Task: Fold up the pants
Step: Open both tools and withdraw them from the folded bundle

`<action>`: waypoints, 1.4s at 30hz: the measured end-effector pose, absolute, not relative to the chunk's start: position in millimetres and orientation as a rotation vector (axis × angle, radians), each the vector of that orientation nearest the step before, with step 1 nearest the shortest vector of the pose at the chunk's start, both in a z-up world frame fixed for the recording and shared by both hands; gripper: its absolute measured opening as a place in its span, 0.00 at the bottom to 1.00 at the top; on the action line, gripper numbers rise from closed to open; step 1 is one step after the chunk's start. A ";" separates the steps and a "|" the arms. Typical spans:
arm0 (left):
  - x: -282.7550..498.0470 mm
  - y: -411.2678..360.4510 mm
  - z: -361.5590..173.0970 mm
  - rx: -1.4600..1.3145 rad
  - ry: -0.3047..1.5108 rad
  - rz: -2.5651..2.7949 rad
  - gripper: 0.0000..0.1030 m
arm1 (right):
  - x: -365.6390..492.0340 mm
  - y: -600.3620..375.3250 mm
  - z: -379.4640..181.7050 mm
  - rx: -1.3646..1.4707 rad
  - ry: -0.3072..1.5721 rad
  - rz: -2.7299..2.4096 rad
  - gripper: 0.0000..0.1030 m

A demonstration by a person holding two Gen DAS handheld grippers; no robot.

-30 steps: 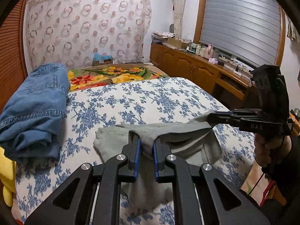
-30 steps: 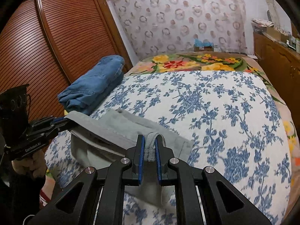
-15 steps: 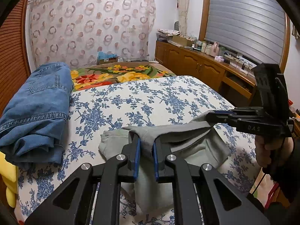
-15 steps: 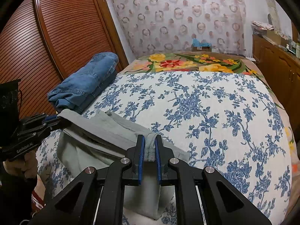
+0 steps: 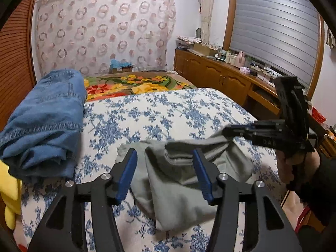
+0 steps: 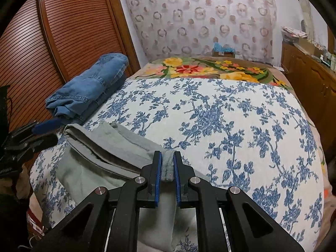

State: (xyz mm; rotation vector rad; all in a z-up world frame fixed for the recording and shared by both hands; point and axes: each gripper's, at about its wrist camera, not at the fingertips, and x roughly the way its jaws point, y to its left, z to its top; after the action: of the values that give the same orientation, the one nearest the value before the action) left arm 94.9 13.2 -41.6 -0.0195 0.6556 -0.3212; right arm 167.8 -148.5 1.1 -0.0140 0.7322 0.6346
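Grey pants [image 5: 178,184] lie bunched at the near edge of the bed with the blue-flowered cover [image 5: 159,113]. My left gripper [image 5: 164,154] is opening. The cloth sits slack between its blue pads [image 5: 126,172], and neither pad presses on it. My right gripper [image 6: 168,157] is shut on a folded hem of the grey pants [image 6: 109,147] and holds that corner just above the cover. In the left wrist view the right gripper [image 5: 231,130] pinches the cloth's right end. The right wrist view shows the left gripper [image 6: 48,132] at the far left with its fingers apart.
Folded blue jeans [image 5: 46,117] lie along the bed's left side, beside a louvred wooden wardrobe [image 6: 52,42]. A bright flowered blanket [image 5: 134,86] covers the far end. Wooden cabinets [image 5: 220,79] run along the right wall. A hand [image 5: 294,163] holds the right gripper.
The left gripper's jaws have spread and let go of the grey cloth, which has sagged onto the bed. The right gripper keeps its grip and has sunk slightly towards the cover.
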 end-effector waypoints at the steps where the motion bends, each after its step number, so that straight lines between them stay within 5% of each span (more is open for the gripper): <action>1: 93.4 14.2 -44.9 -0.021 0.663 -0.318 0.55 | 168.1 -148.2 2.1 -0.018 0.727 0.634 0.11; 5: 88.8 16.6 -61.2 -0.021 0.695 -0.313 0.55 | 169.6 -150.2 5.1 -0.021 0.710 0.629 0.11; 7: 91.1 16.9 -67.7 -0.012 0.714 -0.306 0.55 | 170.1 -152.6 7.0 -0.025 0.704 0.609 0.21; 16: 124.3 15.6 -79.4 0.016 0.759 -0.263 0.55 | 156.0 -170.9 16.5 -0.063 0.666 0.610 0.35; 38: 151.0 31.5 -92.5 0.020 0.799 -0.170 0.55 | 219.6 -134.7 -15.6 -0.117 0.835 0.752 0.36; 42: 150.8 33.0 -92.1 0.014 0.795 -0.170 0.55 | 229.1 -129.8 -19.2 -0.100 0.856 0.778 0.05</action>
State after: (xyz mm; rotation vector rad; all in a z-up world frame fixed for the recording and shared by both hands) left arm 150.8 33.0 -92.1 0.0142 0.7955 -0.1695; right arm 229.1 -129.8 -19.2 -0.1003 0.8557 0.7779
